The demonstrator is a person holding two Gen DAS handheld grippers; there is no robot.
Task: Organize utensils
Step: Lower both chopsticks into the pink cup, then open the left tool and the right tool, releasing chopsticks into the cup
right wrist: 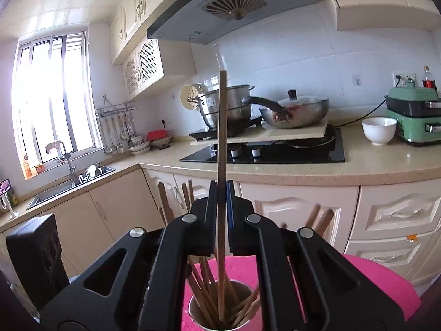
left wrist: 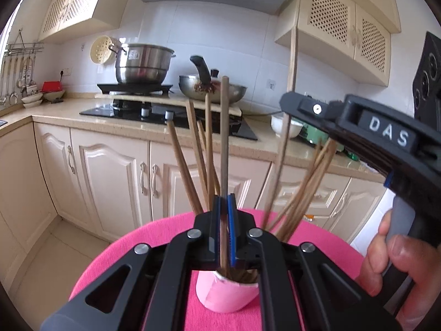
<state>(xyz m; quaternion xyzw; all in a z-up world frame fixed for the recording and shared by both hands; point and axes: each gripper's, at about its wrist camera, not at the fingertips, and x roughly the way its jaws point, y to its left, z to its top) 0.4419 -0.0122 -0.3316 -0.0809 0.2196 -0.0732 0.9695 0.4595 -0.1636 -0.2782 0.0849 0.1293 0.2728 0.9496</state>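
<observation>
Both grippers, left (left wrist: 226,207) and right (right wrist: 222,193), each pinch one upright chopstick (left wrist: 224,138) (lower end seemingly inside the pink cup (left wrist: 226,295)).

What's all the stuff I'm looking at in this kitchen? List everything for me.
cup: one, pink, on the pink cloth, holding chopsticks
chopsticks: a bunch, too many to count, brown, standing in the cup
pink cloth: one, covering a round table
steel pot: one, silver, on the stove
wok: one, silver, black handle, beside the pot
white bowl: one, on the counter
green appliance: one, counter's right end
sink: one, steel, under the window
ladles: several, hanging on a wall rack
left hand-held gripper: black, shut on one chopstick
right hand-held gripper: black, shut on one chopstick
hand: one, holding the right hand-held gripper
</observation>
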